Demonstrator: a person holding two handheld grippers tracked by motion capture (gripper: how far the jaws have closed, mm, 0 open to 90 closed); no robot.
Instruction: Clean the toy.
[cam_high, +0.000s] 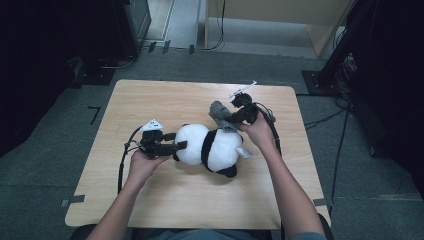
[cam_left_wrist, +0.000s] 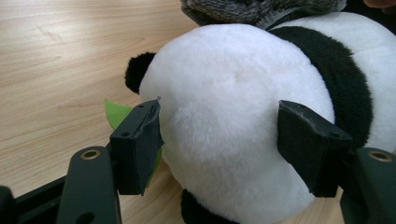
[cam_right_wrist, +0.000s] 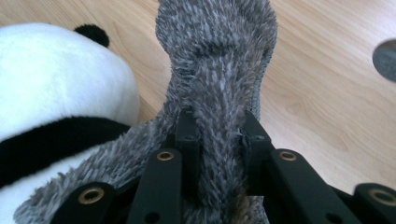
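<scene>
A black-and-white panda plush (cam_high: 210, 145) lies on its side in the middle of the wooden table (cam_high: 175, 200). My left gripper (cam_high: 177, 146) comes in from the left and is shut on its round white head (cam_left_wrist: 233, 116); a pad (cam_left_wrist: 137, 144) presses into the fur on each side. A green felt leaf (cam_left_wrist: 116, 114) pokes out behind the left pad. A grey furry cloth piece (cam_high: 218, 111) rests against the panda's back. My right gripper (cam_high: 227, 120) is shut on a fold of this cloth (cam_right_wrist: 219, 56), just above the panda's body (cam_right_wrist: 51, 79).
The table's far edge runs just behind the right hand. Bare wood lies in front of the panda and at the far left. A cable (cam_high: 122, 165) trails from the left gripper. Dark stands and cables (cam_high: 345, 65) sit on the floor beyond the table's right side.
</scene>
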